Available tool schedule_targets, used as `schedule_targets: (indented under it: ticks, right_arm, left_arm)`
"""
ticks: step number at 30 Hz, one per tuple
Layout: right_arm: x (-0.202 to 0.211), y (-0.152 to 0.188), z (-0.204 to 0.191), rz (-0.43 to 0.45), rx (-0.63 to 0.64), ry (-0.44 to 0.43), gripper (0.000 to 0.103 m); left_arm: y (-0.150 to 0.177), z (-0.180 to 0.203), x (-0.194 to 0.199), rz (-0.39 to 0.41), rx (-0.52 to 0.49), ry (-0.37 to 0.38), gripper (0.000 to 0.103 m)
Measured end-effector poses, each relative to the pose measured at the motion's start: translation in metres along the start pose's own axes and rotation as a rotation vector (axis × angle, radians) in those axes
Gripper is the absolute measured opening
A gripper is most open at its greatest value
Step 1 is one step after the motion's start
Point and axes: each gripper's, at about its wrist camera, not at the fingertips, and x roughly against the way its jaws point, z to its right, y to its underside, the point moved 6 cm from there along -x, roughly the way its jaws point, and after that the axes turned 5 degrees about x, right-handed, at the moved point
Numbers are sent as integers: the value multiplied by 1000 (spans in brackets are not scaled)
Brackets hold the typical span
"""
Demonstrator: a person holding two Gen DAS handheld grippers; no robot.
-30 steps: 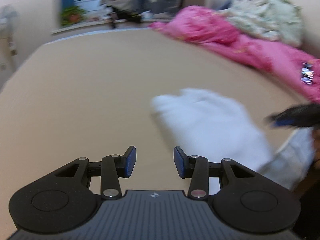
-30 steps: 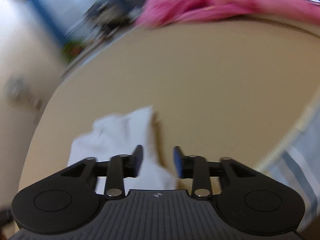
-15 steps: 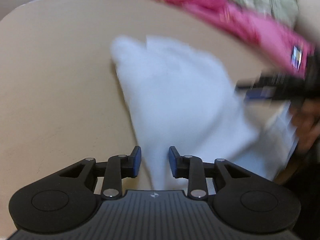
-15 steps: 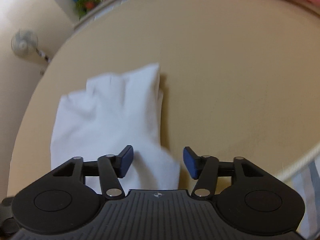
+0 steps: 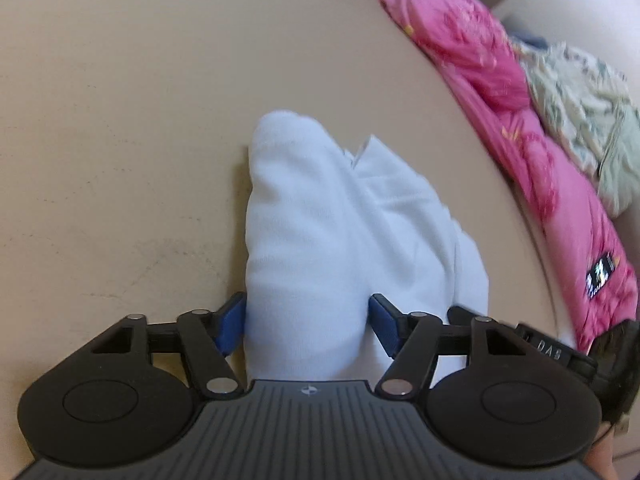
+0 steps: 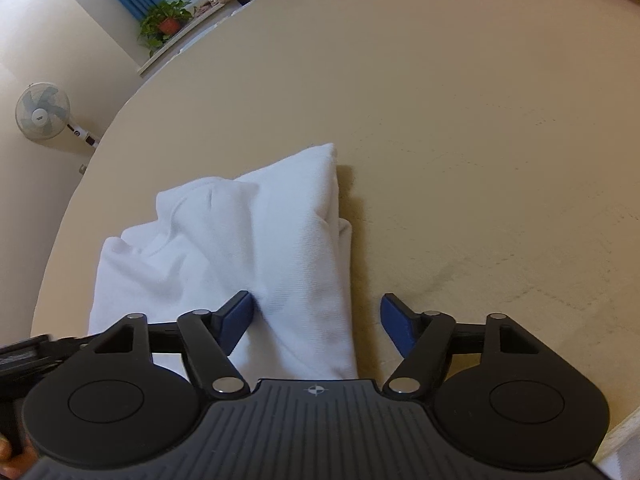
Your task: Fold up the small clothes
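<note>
Seen from the left wrist, the left gripper (image 5: 306,326) had dropped low over the white garment (image 5: 320,232) on the tan bed (image 5: 120,100). 1 second before, it had hovered over bare bed with the garment off to the right; half a second before, a narrow edge of cloth lay between its jaws. Its jaws had just been opening, and they stood fairly wide, straddling a thick roll of cloth. The left pad (image 5: 230,326) touched the cloth's side, but I could not tell whether either pad pressed. A pink quilt (image 5: 500,92) lay heaped far right, well apart from the garment.

From the right wrist, the right gripper (image 6: 318,322) had also come down closer. Its jaws had just been closing slightly, yet stood wide: the left pad (image 6: 236,320) rested against the cloth (image 6: 248,248), the right pad (image 6: 398,324) hung over bare bed, clear of the cloth's edge. Nothing was gripped. A fan (image 6: 42,114) and a plant (image 6: 164,20) sat beyond the bed.

Judging by this, both grippers were setting up on the garment's near end, probably for a next fold; the garment looked already doubled lengthwise, with 2 layers showing at its far edge.
</note>
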Motion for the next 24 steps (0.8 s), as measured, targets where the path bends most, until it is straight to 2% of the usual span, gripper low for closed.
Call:
schedule_targets:
  ticks: [1,2,3,6,13,16,18,20,22,23,24]
  right_arm:
    - [-1,0,-4,4,-15,-15,44]
    - [1,0,-7,17,-23,-7,39]
    - [2,-1,-11,26,-24,-2,34]
    - [3,-1,-29,57,-5,-10,28]
    - [18,-6,-129,172,74,-237,23]
    - [19,-19,-174,201,94,-300,24]
    - [10,-28,-195,197,89,-313,25]
    - [-12,-32,-204,175,104,-271,31]
    - [-53,-27,-197,70,125,-137,43]
    - [-71,-21,-188,-8,119,-56,44]
    - [-79,-16,-177,-53,112,-1,42]
  left_arm:
    - [0,1,2,11,-10,0,55]
    - [-1,2,3,16,-25,6,43]
    - [-2,3,8,19,-42,24,36]
    - [-7,9,37,57,-83,39,35]
    - [-68,-20,153,207,-131,57,35]
    - [-95,-35,188,255,-139,54,39]
    - [-111,-54,198,285,-113,45,46]
    - [-122,-83,189,266,-108,-19,57]
    - [-126,-122,166,174,-48,-166,56]
    - [-124,-136,161,130,-11,-203,55]
    - [-118,-143,163,111,7,-208,55]
